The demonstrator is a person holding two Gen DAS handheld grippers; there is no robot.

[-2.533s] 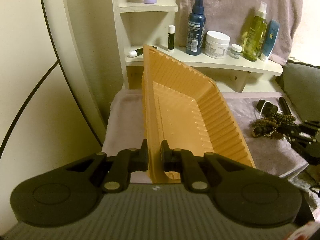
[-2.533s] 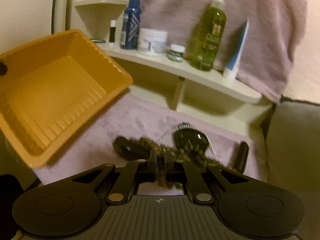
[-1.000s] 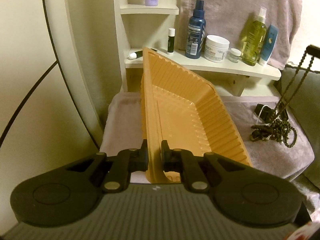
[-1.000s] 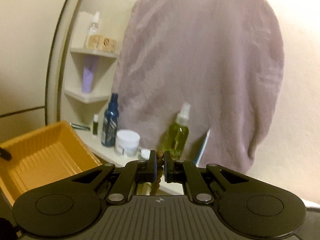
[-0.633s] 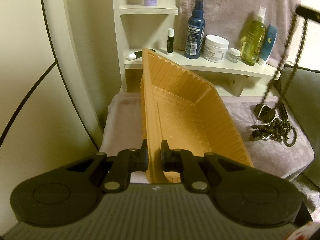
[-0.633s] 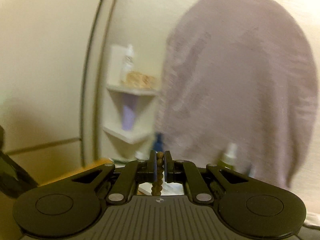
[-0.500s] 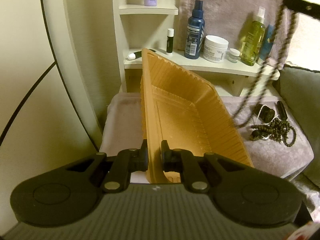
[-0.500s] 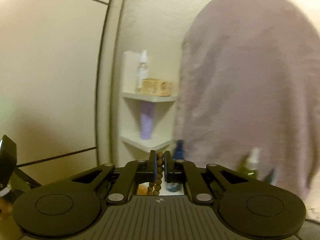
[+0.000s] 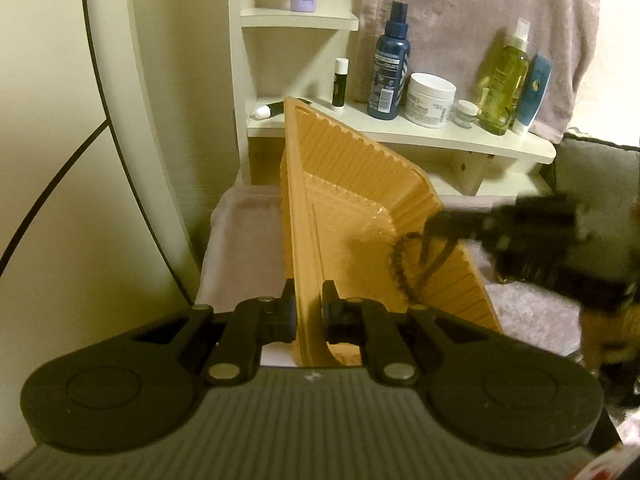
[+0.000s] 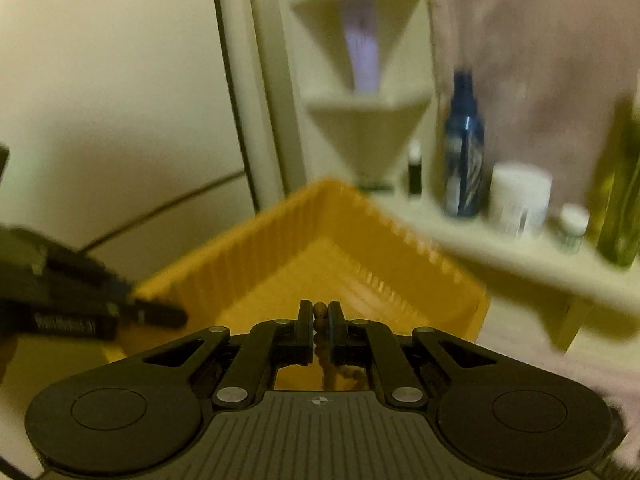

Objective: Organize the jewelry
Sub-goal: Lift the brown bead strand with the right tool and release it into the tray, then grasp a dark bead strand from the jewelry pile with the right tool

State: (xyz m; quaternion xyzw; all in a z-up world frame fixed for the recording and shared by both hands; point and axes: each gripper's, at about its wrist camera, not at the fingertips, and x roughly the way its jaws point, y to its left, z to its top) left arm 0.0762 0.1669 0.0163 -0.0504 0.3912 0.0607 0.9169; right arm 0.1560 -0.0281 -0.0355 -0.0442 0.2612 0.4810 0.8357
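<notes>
The step in hand was judged to be the transfer of one item into the container. The left gripper (image 9: 309, 310) was closed on the near wall of the orange tray (image 9: 344, 184), holding it tilted above the lilac towel (image 9: 244, 232) with its opening turned toward the right side. The right gripper (image 10: 319, 330) had its fingers pinched narrow on a strand of the brown beaded necklace (image 10: 320, 316); in the left wrist view the strand (image 9: 400, 264) hung in a loop inside the tray, against the ribbed right wall. The next move appeared to call for lowering the strand until it rested on the tray floor, then parting the right fingers and withdrawing without snagging the beads. Counted items: one tray, one necklace in transit, two grippers. On the white shelf (image 9: 420, 136) stood one blue spray bottle (image 9: 390, 60), one white jar (image 9: 431, 100), one small jar (image 9: 467, 114), one green bottle (image 9: 505, 80), one blue tube (image 9: 534, 94) and one lip balm stick (image 9: 340, 84). Other jewelry could not be counted; the right gripper hid that area.
</notes>
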